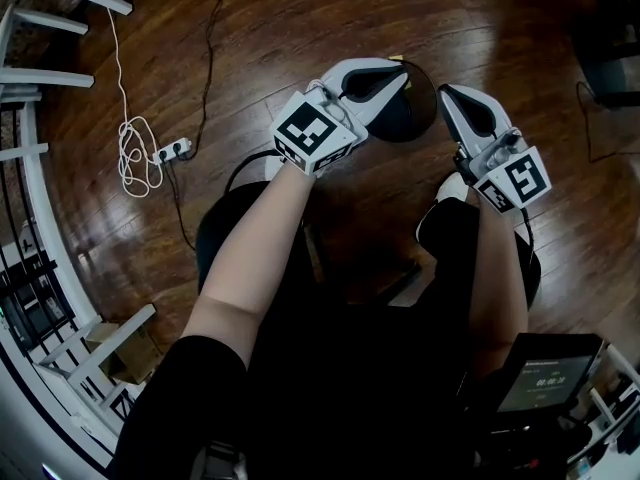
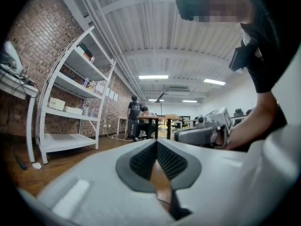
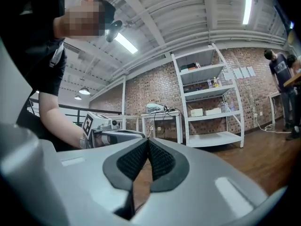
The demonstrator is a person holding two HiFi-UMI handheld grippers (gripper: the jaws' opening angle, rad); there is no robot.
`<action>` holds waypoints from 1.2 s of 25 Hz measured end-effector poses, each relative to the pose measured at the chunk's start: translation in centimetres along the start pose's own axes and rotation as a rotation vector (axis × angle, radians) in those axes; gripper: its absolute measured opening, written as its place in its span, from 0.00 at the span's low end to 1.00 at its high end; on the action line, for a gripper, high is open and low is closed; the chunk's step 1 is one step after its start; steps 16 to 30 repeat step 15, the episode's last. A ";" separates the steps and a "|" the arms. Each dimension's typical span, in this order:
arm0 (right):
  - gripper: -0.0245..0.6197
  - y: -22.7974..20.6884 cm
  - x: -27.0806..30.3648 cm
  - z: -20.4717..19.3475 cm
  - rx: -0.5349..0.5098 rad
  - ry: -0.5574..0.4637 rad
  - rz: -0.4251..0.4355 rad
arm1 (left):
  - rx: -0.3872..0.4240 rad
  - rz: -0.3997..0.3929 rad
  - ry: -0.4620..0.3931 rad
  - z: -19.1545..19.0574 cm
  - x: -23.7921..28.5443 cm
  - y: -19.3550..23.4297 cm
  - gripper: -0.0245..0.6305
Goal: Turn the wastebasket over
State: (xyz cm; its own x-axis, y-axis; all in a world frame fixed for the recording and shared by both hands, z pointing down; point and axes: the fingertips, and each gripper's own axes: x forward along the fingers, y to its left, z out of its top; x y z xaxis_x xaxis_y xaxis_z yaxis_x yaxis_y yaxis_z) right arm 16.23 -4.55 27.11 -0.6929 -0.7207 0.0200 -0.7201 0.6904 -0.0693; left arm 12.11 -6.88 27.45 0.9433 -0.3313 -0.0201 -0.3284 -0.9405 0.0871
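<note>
Starting with head view: left tool [image 1: 398, 74] and right tool [image 1: 452, 96] are held side by side over the wood floor [image 1: 300, 28], tips facing away from the person. A dark round wastebasket [image 1: 412, 118] sits on the floor in the gap between the two tips, with the left tool overlapping its rim. It reads as a circle from above, so its long axis looks vertical. Mouth-up or base-up can't be told, so this fits both a bin yet to be flipped and one already flipped. Neither hand is clearly nearer; the bin lies below and between both. Left gripper view: jaws together at the tips, nothing between, pointing level toward a white shelving rack [image 2: 63, 142], no bin in frame. Right gripper view: jaws likewise closed and empty, level, left tool off to the side, bin not shown.
</note>
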 end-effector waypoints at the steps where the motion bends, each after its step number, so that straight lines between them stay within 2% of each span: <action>1: 0.05 0.2 0.1 -0.2 -0.009 0.003 0.010 | 0.001 -0.001 0.002 -0.1 0.1 -0.1 0.04; 8: 0.05 -0.1 0.1 -0.3 0.029 -0.015 0.013 | -0.008 0.006 0.021 -1.1 0.4 0.0 0.04; 30: 0.05 0.5 0.4 -0.7 0.005 -0.008 0.028 | -0.001 -0.006 0.010 -0.8 0.7 -0.1 0.04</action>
